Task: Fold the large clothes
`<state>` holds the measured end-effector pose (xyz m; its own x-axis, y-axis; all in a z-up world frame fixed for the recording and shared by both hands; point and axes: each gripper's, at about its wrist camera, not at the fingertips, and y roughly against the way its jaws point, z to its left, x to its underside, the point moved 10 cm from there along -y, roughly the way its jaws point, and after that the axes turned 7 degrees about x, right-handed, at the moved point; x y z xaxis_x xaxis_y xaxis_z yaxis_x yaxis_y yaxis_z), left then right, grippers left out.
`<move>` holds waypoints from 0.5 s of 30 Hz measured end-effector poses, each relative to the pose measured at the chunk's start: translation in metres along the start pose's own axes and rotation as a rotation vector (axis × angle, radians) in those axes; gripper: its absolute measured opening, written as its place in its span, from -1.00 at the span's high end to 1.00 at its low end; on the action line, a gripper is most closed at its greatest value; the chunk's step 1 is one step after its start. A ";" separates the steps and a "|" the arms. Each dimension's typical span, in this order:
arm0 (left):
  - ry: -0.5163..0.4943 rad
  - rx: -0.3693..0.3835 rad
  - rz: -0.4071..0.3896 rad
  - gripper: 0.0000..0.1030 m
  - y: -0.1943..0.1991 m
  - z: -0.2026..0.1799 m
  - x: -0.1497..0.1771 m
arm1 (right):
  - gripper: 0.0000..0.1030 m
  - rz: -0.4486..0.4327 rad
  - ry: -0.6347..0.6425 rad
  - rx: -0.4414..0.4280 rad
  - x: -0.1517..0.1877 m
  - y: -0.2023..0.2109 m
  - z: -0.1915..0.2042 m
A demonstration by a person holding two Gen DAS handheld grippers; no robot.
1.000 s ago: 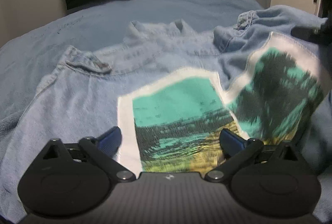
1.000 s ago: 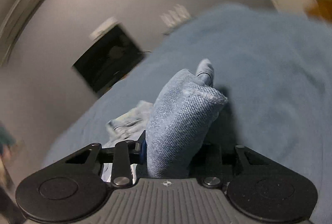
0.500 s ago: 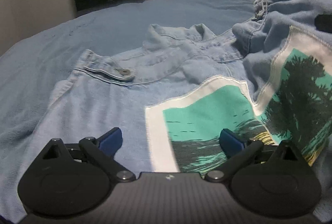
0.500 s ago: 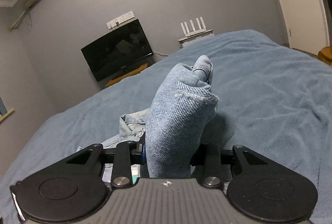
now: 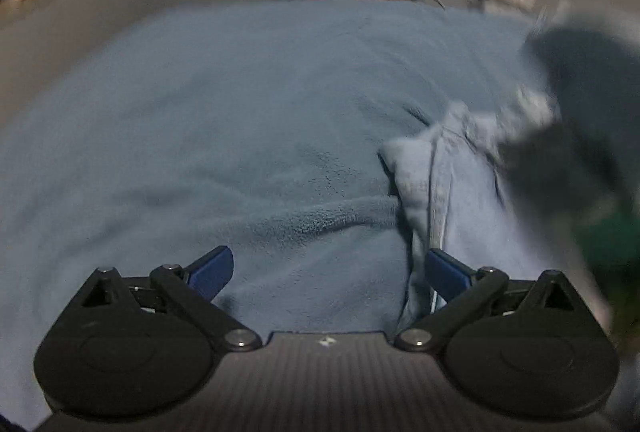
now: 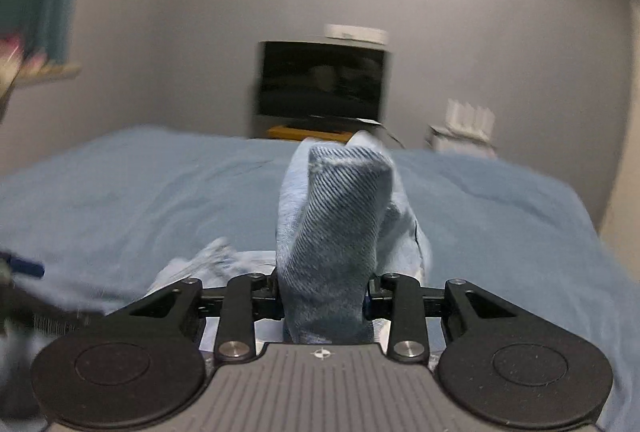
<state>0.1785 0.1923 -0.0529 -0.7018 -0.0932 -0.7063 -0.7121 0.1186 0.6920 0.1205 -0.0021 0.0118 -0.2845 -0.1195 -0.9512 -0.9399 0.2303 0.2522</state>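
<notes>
Denim jacket [image 6: 332,232] bunches in my right gripper [image 6: 324,306], clamped to carry the fold; left gripper [image 5: 328,272] gapes empty (beside its edge).

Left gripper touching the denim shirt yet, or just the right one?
Only the right. Right wrist view: right gripper is clamped on bunched denim shirt. Left wrist view: left gripper open over the blanket; fabric contact unclear.
</notes>
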 end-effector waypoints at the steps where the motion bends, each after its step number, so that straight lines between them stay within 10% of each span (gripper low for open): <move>1: 0.037 0.033 -0.014 -0.99 0.001 0.001 -0.002 | 0.35 -0.007 0.053 -0.015 0.002 -0.001 0.017; 15: 0.145 0.097 -0.143 -0.99 0.013 0.012 -0.025 | 0.36 -0.095 0.517 -0.117 0.046 0.010 0.141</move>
<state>0.1870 0.2079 -0.0278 -0.5943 -0.2559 -0.7624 -0.8042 0.1880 0.5638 0.1249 0.1310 -0.0542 -0.2250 -0.6014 -0.7666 -0.9725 0.0896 0.2152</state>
